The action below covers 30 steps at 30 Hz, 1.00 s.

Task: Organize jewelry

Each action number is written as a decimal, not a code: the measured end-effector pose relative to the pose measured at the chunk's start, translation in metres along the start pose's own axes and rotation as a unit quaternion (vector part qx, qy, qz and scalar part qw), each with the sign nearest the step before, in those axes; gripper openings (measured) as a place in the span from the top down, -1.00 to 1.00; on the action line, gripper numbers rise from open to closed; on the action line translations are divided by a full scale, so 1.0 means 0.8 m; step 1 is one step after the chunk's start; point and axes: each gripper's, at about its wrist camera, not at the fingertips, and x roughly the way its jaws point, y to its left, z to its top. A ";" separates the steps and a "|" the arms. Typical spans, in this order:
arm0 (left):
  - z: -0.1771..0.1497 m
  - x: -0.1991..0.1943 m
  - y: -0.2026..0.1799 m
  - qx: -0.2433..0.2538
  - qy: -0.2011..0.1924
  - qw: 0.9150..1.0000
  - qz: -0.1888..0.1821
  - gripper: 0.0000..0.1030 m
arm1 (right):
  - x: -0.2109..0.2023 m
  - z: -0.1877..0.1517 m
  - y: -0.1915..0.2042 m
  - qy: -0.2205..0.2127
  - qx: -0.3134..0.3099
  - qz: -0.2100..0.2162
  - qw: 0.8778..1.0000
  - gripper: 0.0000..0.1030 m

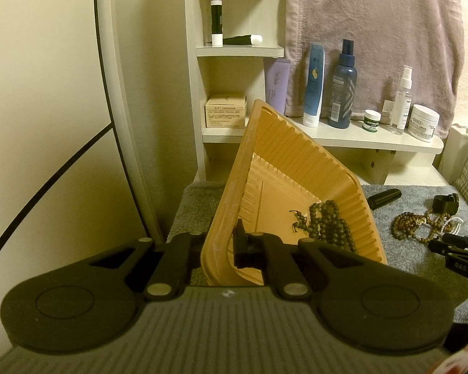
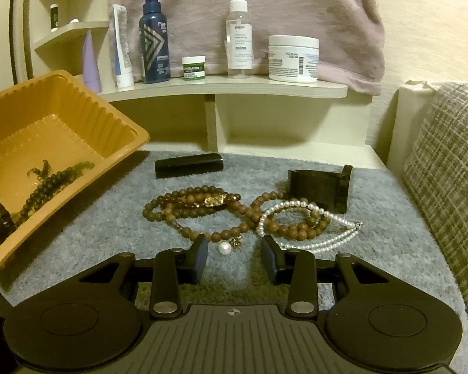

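Left gripper (image 1: 223,243) is clamped on the near wall of the orange tray (image 1: 284,155), one finger outside, one inside, holding it tipped up off the grey mat (image 2: 109,218). Dark beads (image 1: 327,224) lie pooled in the tray's low corner.

Right gripper (image 2: 235,257) is wide and holds nothing, low over the mat, with a loose pearl (image 2: 224,247) and a small stud (image 2: 236,240) just ahead between its fingers. Brown beads (image 2: 190,205) and a pearl strand (image 2: 312,224) lie tangled beyond, overlapping.

Risks:
- Tray is held by a thin wall only; any slip in the grip would likely drop it or tip it, spilling the dark beads.
- Pearl is round and small; closing off-centre could squirt it away into the pile.
- Lifting either strand may drag the other, since they cross.

View differences: the right view shows the pearl, the stud and the whole tangle; the left view shows only the edge of the tangle. Only the left view shows the grip on the tray wall; the right shows just one left finger inside the tray.
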 end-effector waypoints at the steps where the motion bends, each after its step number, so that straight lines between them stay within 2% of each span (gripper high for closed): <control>1: 0.000 0.000 0.000 0.000 0.000 1.000 0.000 0.88 | 0.000 0.000 0.000 0.000 0.000 0.000 1.000 0.26; 9: 0.000 0.000 0.000 0.000 0.000 1.000 0.000 0.88 | 0.000 -0.001 0.005 -0.001 -0.008 -0.002 1.000 0.51; 11: 0.000 0.000 0.000 0.000 0.000 1.000 0.000 0.88 | 0.000 -0.001 0.006 -0.001 -0.008 -0.003 1.000 0.70; 14: 0.000 0.001 0.000 -0.001 0.000 1.000 0.000 0.88 | -0.001 -0.001 0.007 -0.002 -0.008 -0.002 1.000 0.77; 21: 0.000 0.000 0.000 -0.001 0.000 1.000 -0.001 0.88 | -0.011 0.003 0.012 -0.015 -0.017 -0.004 1.000 0.78; 25: 0.000 0.000 0.000 -0.001 0.000 1.000 -0.001 0.88 | -0.023 0.017 0.026 -0.032 -0.024 0.021 0.999 0.78; 30: 0.000 0.000 0.000 -0.001 0.000 1.000 -0.001 0.88 | -0.036 0.040 0.063 -0.053 -0.031 0.088 0.994 0.78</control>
